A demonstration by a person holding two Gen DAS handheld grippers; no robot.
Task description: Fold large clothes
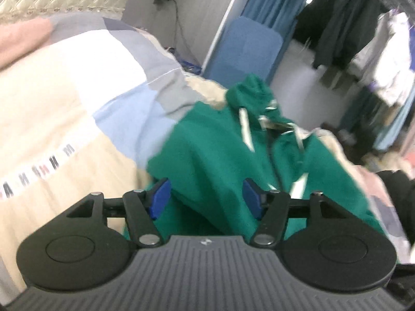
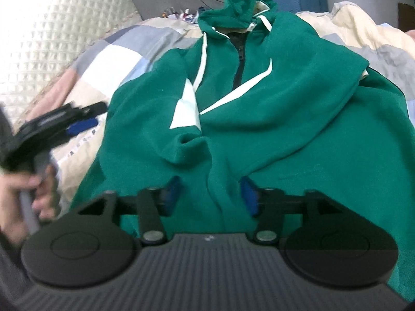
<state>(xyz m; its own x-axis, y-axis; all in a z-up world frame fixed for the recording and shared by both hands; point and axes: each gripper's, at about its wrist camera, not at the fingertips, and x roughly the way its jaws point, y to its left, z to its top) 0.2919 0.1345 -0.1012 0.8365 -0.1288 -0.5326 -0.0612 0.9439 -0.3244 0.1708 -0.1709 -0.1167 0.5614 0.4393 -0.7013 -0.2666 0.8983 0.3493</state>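
A green hoodie with white stripes, white drawstrings and a short dark zip lies front up on the bed, its hood at the far end. My right gripper hovers open over the hoodie's near part, and a fold of green cloth runs between its blue pads without being pressed. My left gripper is open too, above the hoodie's left side, with green cloth below its pads. The right wrist view shows the left gripper at the left edge, held by a hand.
The bed carries a patchwork duvet in cream, white, grey and pale blue. A quilted cream headboard stands at the left. Beyond the bed are a blue upright panel, a wall cable and a rack of hanging clothes.
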